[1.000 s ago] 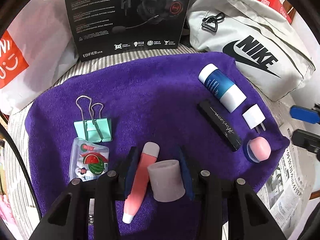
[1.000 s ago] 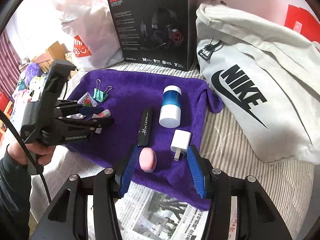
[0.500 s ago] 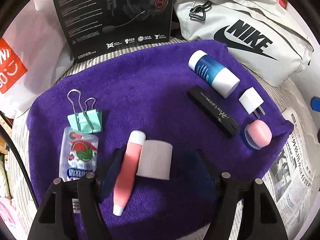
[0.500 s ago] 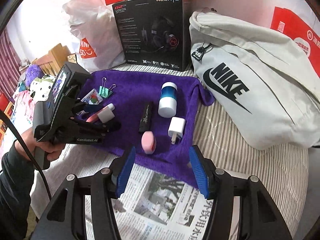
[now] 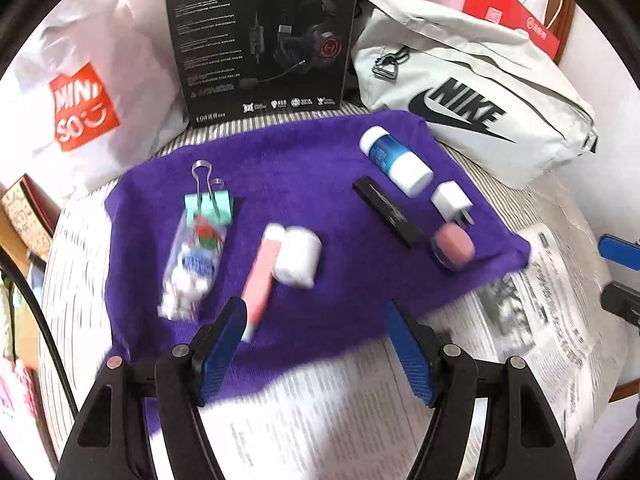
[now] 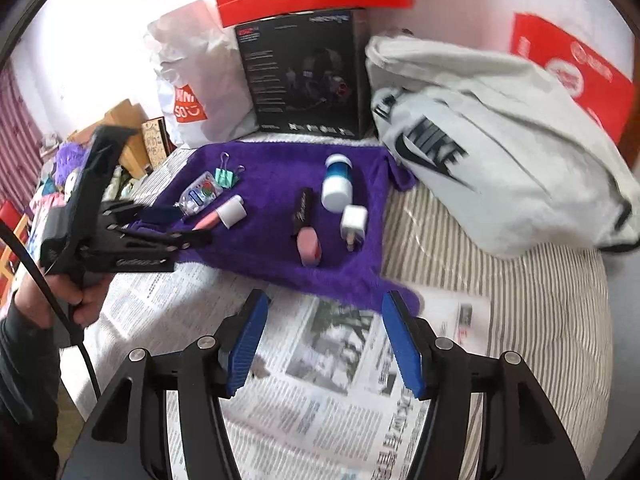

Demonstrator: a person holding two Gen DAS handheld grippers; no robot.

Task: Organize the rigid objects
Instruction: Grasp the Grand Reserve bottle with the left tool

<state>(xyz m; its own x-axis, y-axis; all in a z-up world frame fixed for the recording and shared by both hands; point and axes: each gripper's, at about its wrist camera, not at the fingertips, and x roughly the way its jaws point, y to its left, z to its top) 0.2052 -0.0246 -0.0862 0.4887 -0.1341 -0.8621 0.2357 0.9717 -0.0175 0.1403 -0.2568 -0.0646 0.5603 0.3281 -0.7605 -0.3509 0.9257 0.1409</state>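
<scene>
Nearest me, my left tool [image 5: 314,344] is spread wide with nothing between its blue pads, hovering over the near edge of the purple towel [image 5: 304,184] and the newspaper [image 5: 320,420]. My right tool [image 6: 322,340] is likewise spread and empty, over newspaper, well short of the towel.

Just beyond the left tool, at about 12 o'clock, the pink tube [image 5: 260,280] lies touching the small white cup [image 5: 298,256], which is on its side. At 10 o'clock sit the clear watermelon pouch [image 5: 192,264] and, touching its far end, the mint binder clip [image 5: 208,204]. At 2 o'clock the pink round balm [image 5: 454,244], white charger plug [image 5: 450,200], black bar [image 5: 388,212] and blue-and-white bottle [image 5: 394,160] cluster close together. Farther back stand the headset box [image 5: 260,40] and the grey bag [image 5: 480,112].

My worry: the cup on its side could roll if I nudge it, and it is hard against the tube, so closing on one may drag the other. The right-hand group is tight too; a wide approach could knock the balm off the towel's edge. This view is blurred, so I would judge positions cautiously.
</scene>
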